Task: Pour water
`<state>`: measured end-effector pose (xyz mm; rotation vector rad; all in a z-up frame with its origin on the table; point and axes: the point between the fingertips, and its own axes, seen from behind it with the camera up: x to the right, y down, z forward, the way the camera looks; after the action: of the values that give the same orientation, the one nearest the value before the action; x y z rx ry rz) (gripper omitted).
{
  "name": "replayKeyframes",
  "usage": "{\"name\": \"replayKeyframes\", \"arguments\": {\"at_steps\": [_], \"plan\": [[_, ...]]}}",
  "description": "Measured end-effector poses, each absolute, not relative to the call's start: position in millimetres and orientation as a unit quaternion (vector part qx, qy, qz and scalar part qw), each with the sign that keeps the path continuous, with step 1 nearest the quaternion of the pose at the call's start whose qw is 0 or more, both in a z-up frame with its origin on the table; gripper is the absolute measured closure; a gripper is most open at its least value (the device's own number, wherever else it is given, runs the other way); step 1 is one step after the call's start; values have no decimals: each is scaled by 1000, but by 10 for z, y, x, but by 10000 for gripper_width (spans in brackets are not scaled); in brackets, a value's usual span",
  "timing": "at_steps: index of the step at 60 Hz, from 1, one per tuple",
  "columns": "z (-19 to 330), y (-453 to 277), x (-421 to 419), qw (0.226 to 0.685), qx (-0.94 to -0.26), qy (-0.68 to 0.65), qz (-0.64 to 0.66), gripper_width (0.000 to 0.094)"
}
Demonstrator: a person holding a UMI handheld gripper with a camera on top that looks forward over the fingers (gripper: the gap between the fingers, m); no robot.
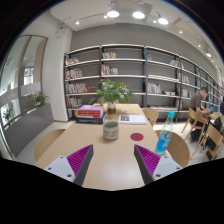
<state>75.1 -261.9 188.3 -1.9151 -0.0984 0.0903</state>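
Note:
My gripper (112, 162) is open and empty, its two purple pads (80, 160) wide apart over a light wooden table (112, 150). A potted green plant (111, 103) in a pale pot stands on the table beyond the fingers, straight ahead. A small red round coaster (137, 136) lies just right of the pot. A blue bottle-like object (163, 141) stands at the table's right edge, beyond the right finger. Nothing is between the fingers.
A stack of books (89, 113) lies on the table behind the plant to the left. Wooden chairs (178, 148) stand around the table. Long bookshelves (130, 75) line the far wall. A person (203, 101) sits at the far right.

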Motion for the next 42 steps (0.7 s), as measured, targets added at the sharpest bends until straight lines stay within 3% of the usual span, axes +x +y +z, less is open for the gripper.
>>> {"name": "replayKeyframes", "arguments": {"at_steps": [16, 42], "plan": [[1256, -2227, 2269, 551, -835, 10, -1, 109], [1051, -643, 3171, 590, -807, 8, -22, 110]]}}
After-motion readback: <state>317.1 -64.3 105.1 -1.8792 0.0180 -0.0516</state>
